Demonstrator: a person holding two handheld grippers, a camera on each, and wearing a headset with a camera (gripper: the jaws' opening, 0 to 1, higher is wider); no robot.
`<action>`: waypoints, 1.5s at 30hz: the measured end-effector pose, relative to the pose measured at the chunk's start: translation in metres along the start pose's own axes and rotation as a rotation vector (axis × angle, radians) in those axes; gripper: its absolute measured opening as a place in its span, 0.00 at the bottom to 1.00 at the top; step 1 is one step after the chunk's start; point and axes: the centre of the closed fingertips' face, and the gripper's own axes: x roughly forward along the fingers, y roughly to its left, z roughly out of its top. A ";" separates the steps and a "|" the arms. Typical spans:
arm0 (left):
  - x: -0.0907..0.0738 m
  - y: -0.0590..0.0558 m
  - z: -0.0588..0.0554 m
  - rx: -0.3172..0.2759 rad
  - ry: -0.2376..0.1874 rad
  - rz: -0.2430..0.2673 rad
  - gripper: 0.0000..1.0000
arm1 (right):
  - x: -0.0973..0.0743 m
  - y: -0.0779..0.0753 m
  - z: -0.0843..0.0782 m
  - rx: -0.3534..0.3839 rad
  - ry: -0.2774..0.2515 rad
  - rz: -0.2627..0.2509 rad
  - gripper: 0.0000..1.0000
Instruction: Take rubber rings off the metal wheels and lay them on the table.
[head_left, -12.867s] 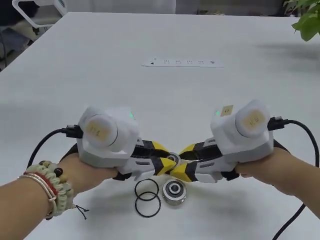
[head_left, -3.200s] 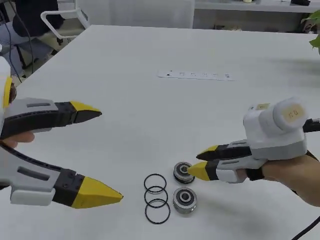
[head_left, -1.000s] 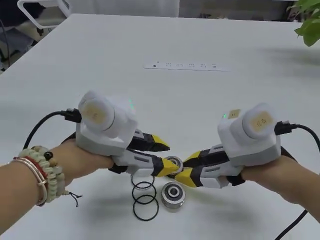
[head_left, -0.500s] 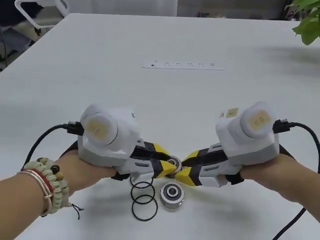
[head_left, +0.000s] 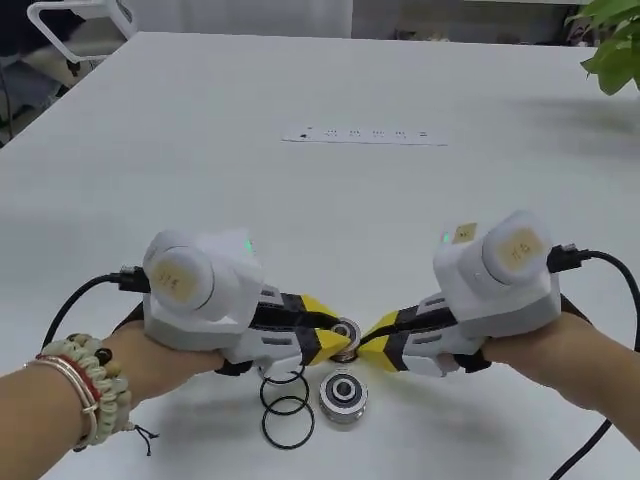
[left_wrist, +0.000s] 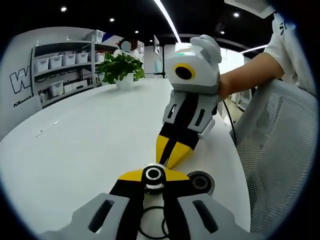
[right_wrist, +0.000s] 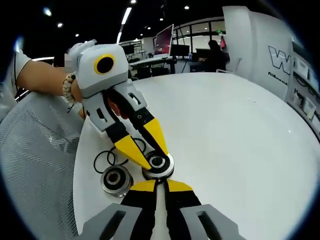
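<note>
Head view: left hand-held gripper (head_left: 332, 337) clamps a metal wheel (head_left: 347, 331); right hand-held gripper (head_left: 369, 334), jaws closed, meets it.

1. You're in an open office-lab space: a big white table (head_left: 300, 80) with a power strip (head_left: 365, 133), upper centre of the head view.
2. Shelves (left_wrist: 47, 82) of white bins (left_wrist: 56, 88) and a potted plant (left_wrist: 121, 67), upper left of the left gripper view.
3. Monitors (right_wrist: 164, 41), top centre of the right gripper view.
4. Mesh chair (left_wrist: 280, 150), right side of the left gripper view; ceiling strip light (left_wrist: 167, 20) at its top.
</note>
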 end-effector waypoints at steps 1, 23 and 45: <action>0.000 0.000 0.000 0.000 0.001 0.001 0.08 | 0.000 -0.001 0.000 -0.001 -0.001 -0.002 0.01; 0.000 -0.002 0.000 0.028 0.005 -0.002 0.08 | -0.009 -0.013 0.001 0.586 -0.097 0.050 0.00; -0.001 -0.003 0.000 0.050 0.012 0.000 0.07 | -0.013 0.000 0.017 0.566 -0.105 0.065 0.00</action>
